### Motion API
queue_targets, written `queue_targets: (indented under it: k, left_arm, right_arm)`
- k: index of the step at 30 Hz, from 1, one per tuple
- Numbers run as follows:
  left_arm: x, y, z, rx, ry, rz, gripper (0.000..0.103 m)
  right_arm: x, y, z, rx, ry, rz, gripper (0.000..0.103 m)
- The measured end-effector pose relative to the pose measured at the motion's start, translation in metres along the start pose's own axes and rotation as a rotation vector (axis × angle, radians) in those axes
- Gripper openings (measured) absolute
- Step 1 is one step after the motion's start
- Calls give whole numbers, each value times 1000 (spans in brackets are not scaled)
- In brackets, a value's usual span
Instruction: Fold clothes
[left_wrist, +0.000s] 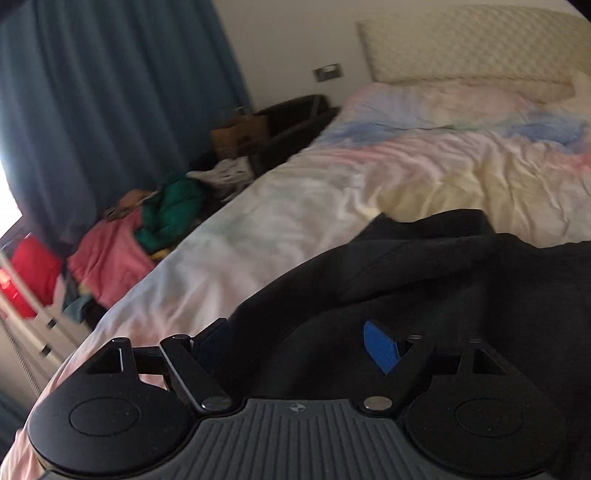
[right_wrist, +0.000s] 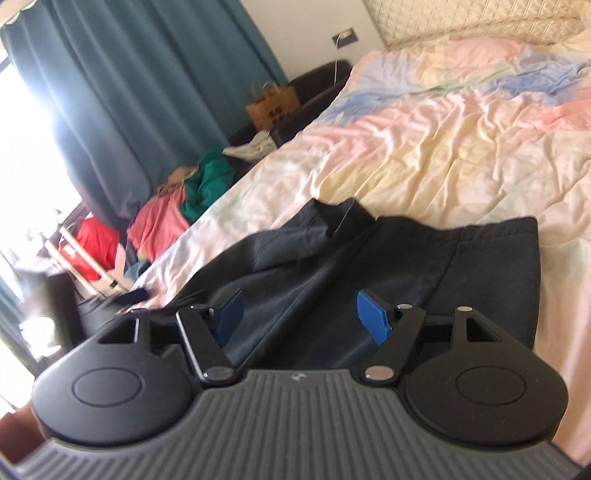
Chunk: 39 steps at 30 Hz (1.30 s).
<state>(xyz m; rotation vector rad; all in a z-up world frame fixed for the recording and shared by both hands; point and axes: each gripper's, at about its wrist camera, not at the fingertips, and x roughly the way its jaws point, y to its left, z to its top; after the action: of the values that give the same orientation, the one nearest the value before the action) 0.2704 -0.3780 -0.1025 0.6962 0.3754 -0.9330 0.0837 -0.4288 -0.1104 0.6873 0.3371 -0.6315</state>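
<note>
While a pastel bed (right_wrist: 443, 140) fills the room, a dark garment (right_wrist: 369, 258) lies crumpled on its near edge. Just above the garment, the right gripper (right_wrist: 303, 314) and left gripper (left_wrist: 295, 347) hover, jaws spread wide, grasping nothing.

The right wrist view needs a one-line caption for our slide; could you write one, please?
Open right gripper poised over a dark garment spread on the pastel bedspread.

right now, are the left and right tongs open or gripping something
Left tongs: open, holding nothing, over the dark garment.
Right tongs: open, holding nothing, over the same garment.
</note>
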Motion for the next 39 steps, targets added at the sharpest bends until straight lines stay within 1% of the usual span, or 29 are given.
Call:
queue_targets:
  k: [2, 5, 6, 7, 8, 9, 10, 11, 12, 14, 15, 16, 18, 21, 22, 24, 26, 27, 28, 30, 32, 33, 35, 37, 39]
  left_arm:
    - [33, -22, 14, 80, -5, -45, 77]
    - [84, -38, 16, 151, 16, -87, 74]
    - [98, -42, 17, 165, 28, -91, 70]
    - [112, -45, 18, 179, 40, -96, 56]
    - [124, -45, 19, 165, 49, -104, 44]
    - [132, -39, 22, 115, 57, -128, 19]
    - [135, -29, 28, 35, 49, -166, 7]
    - [133, -17, 35, -40, 12, -184, 7]
    - [135, -8, 42, -95, -19, -173, 6]
    - [142, 7, 56, -191, -67, -132, 4]
    - [149, 10, 61, -211, -75, -89, 0]
    - [158, 10, 64, -220, -75, -36, 0]
    - [183, 5, 66, -230, -29, 25, 0]
    - [214, -10, 53, -222, 84, 27, 1]
    - [220, -15, 47, -210, 111, 40, 2]
    - [219, -19, 36, -199, 92, 72, 3]
    - [211, -12, 32, -223, 78, 70, 7]
    - [205, -8, 32, -238, 83, 73, 14]
    - [198, -3, 32, -251, 91, 80, 21]
    - [181, 6, 32, -283, 101, 90, 24]
    - [154, 16, 29, -328, 94, 96, 30]
    - [136, 21, 27, -342, 92, 103, 34]
    - [96, 30, 23, -354, 89, 118, 36]
    - [51, 35, 15, -361, 77, 160, 39]
    - [8, 41, 4, -407, 76, 203, 41]
  right_arm:
    - [7, -3, -2, 1, -14, -27, 71]
    - [27, -7, -7, 15, 43, -48, 71]
    - [32, -8, -8, 29, 66, -50, 71]
    - [36, -10, -10, 43, 84, -51, 71]
    - [39, -11, -11, 55, 97, -53, 71]
    - [42, -13, -12, 66, 111, -54, 71]
    - [44, -14, -13, 80, 122, -53, 71]
    - [43, -16, -14, 95, 129, -50, 71]
    - [43, -17, -15, 111, 132, -46, 71]
    - [40, -17, -17, 125, 123, -30, 72]
    - [39, -15, -18, 117, 120, -22, 72]
    - [39, -14, -19, 108, 119, -19, 71]
    - [40, -13, -20, 99, 121, -18, 72]
    - [44, -13, -22, 91, 129, -29, 71]
    - [48, -14, -22, 86, 133, -35, 72]
    - [54, -16, -23, 84, 142, -48, 71]
    - [59, -18, -24, 89, 145, -58, 71]
    - [61, -17, -25, 81, 142, -64, 71]
    - [63, -17, -26, 70, 140, -70, 71]
    - [66, -17, -27, 56, 145, -83, 71]
    - [68, -19, -26, 54, 142, -90, 70]
    - [67, -18, -26, 49, 140, -91, 70]
    - [64, -16, -26, 25, 126, -86, 70]
    - [58, -12, -26, -5, 113, -79, 70]
    - [53, -10, -24, -33, 105, -58, 70]
